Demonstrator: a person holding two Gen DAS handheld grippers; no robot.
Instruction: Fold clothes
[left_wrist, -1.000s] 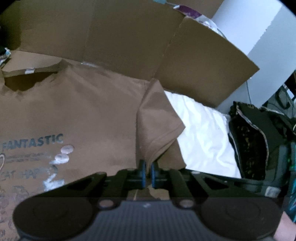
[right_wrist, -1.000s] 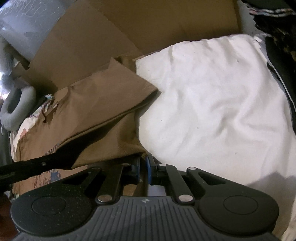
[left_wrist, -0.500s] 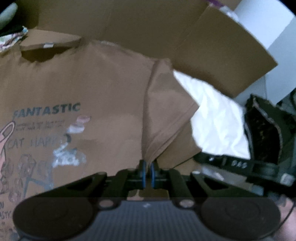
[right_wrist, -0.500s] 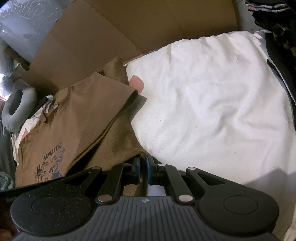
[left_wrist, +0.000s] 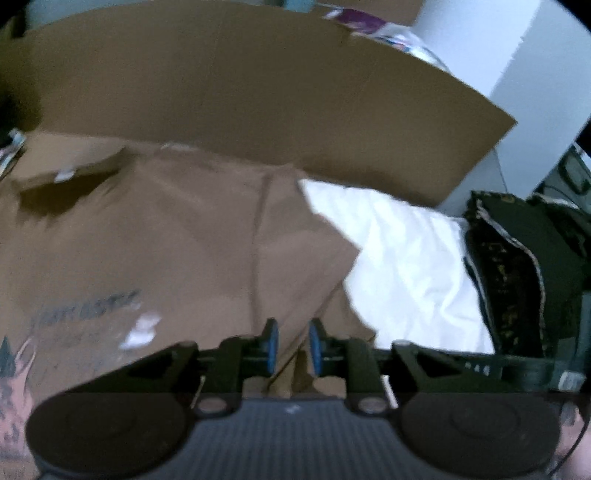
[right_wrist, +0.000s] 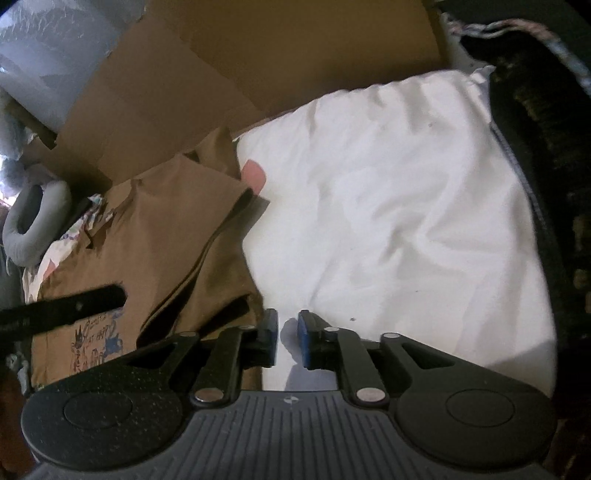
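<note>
1. White bedding (right_wrist: 399, 206): my work surface, filling my right view from 12 to 4 o'clock.

2. Cardboard sheet (left_wrist: 236, 92): propped along the far side, 10 to 2 o'clock in my left view.

3. Brown T-shirt (left_wrist: 155, 236): lies flat at 9 o'clock in both views, its side panel and sleeve now doubled over the printed front. A second ago I had that edge pinched in both tools; it has since been laid down, so I judge this side fold done and the opposite side next.

4. My left gripper (left_wrist: 291, 347): jaws just opened, parted, shirt cloth showing in the gap but not pinched.

5. My right gripper (right_wrist: 287, 338): jaws just opened, only bedding between them, shirt edge just beside at 9 o'clock.

6. View differences: only the right view shows the layered fold edge and a grey ring cushion (right_wrist: 33, 225); only the left shows the neckline.
</note>
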